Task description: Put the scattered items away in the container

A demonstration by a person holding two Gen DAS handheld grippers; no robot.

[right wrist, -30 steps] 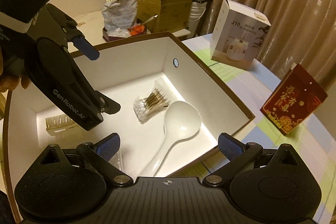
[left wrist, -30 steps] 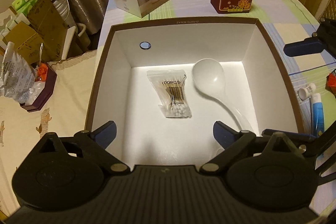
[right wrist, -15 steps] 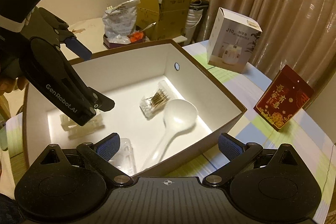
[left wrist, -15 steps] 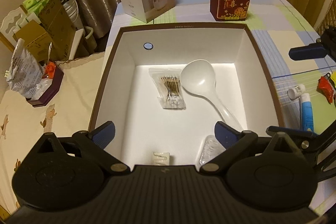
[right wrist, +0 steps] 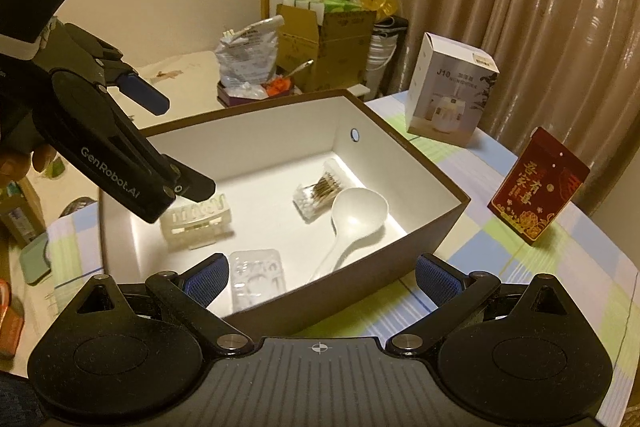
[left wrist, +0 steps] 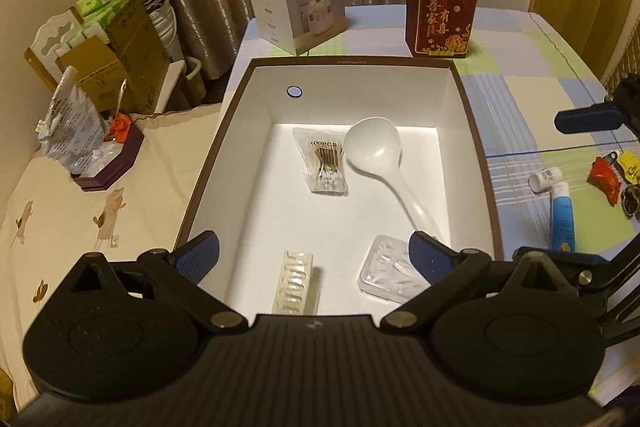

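Both sets of jaws stood wide open and empty: left gripper (left wrist: 314, 247) hung over the near end of the box (left wrist: 474, 131), right gripper (right wrist: 318, 273) just outside its near wall, I'd guess ready for another pickup. Inside lay the cotton swabs (left wrist: 325, 165), white spoon (left wrist: 374, 151), hair clip (left wrist: 294, 281) and clear case (left wrist: 390, 269). Only the left view showed the blue tube (left wrist: 562, 213) and snack packets (left wrist: 608, 173) out on the table (left wrist: 532, 95) to the right; the right view showed the left gripper from outside.

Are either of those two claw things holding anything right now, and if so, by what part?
No, nothing is held. The left gripper and the right gripper are both open and empty. The white hair clip lies loose in the box.
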